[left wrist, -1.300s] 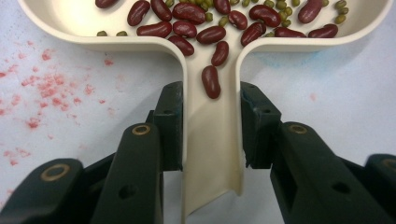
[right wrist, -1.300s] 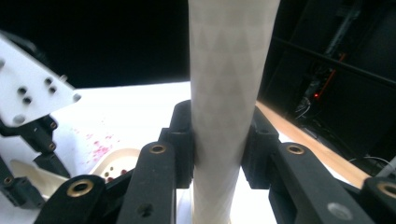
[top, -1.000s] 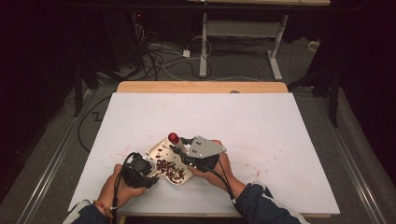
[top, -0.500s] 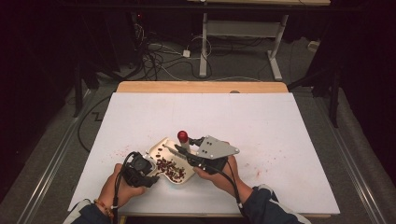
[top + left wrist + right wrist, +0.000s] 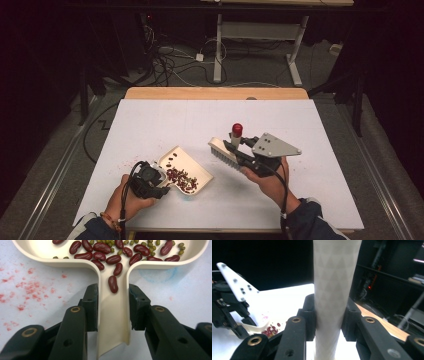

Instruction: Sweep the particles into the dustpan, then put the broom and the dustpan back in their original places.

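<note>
A cream dustpan [image 5: 186, 161] lies on the white table near the front left, holding red kidney beans [image 5: 182, 179] and small green beans [image 5: 147, 243]. My left gripper [image 5: 162, 184] is shut on the dustpan handle [image 5: 113, 317], one jaw on each side; one bean [image 5: 113, 284] lies in the handle channel. My right gripper [image 5: 233, 148] hangs above the table to the right of the pan, shut on a brush [image 5: 223, 151] with a white handle [image 5: 335, 277] and a red end [image 5: 237, 128]. The right gripper view shows the left gripper [image 5: 227, 307] and the pan [image 5: 255, 328] farther off.
Red specks [image 5: 127, 162] stain the white table cover [image 5: 165, 120] left of the pan, and a faint blue mark [image 5: 155, 275] lies beside the handle. The wooden table edge [image 5: 215, 93] runs along the far side. Cables [image 5: 175, 60] and desk legs [image 5: 218, 50] stand on the floor behind.
The right gripper has carried the brush up and to the right, off the dustpan. The left gripper and the pan have stayed in place.
</note>
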Available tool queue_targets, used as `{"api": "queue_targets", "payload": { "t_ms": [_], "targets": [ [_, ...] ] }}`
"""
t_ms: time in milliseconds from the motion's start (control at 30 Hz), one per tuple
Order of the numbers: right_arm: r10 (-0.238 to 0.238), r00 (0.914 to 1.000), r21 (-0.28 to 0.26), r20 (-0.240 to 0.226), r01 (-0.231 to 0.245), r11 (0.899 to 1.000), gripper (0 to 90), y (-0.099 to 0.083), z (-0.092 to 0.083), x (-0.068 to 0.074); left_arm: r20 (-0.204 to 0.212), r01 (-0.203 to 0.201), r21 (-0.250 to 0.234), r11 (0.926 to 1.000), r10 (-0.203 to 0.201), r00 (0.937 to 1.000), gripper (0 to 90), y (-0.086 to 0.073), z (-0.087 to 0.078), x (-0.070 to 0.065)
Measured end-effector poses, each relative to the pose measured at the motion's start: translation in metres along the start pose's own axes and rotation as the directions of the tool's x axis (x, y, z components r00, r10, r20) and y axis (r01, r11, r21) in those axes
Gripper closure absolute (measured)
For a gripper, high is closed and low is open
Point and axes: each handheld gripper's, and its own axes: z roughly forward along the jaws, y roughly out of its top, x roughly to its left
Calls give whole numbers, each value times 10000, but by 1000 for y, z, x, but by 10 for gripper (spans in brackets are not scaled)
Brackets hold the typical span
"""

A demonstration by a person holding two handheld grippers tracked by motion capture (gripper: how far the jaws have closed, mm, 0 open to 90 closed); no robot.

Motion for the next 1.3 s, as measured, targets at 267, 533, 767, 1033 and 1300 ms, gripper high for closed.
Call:
{"api": "queue_targets", "payload": {
  "t_ms": [267, 533, 767, 1033, 1300],
  "targets": [
    [491, 9988, 361, -56, -488, 9982, 705, -6, -30, -26, -154, 290, -117, 9995, -291, 9995, 633, 0, -1, 5],
    [1437, 9858, 1065, -865, -1343, 9852, 704, -9, -60, -52, -395, 844, -374, 9957, -858, 9955, 633, -3, -3, 15],
    [2334, 9624, 2082, -1387, -2020, 9570, 705, -17, -83, -70, -657, 1472, -649, 9870, -1514, 9863, 632, -8, -3, 26],
    [3239, 9334, 3290, -1544, -2606, 9077, 703, -29, -90, -93, -938, 2317, -1155, 9659, -2428, 9655, 631, -14, -5, 39],
    [3352, 9357, 3901, -1102, -2695, 8804, 699, -36, -73, -113, -877, 3401, -1953, 9199, -3618, 9281, 602, -17, 0, 41]
  ]
}}
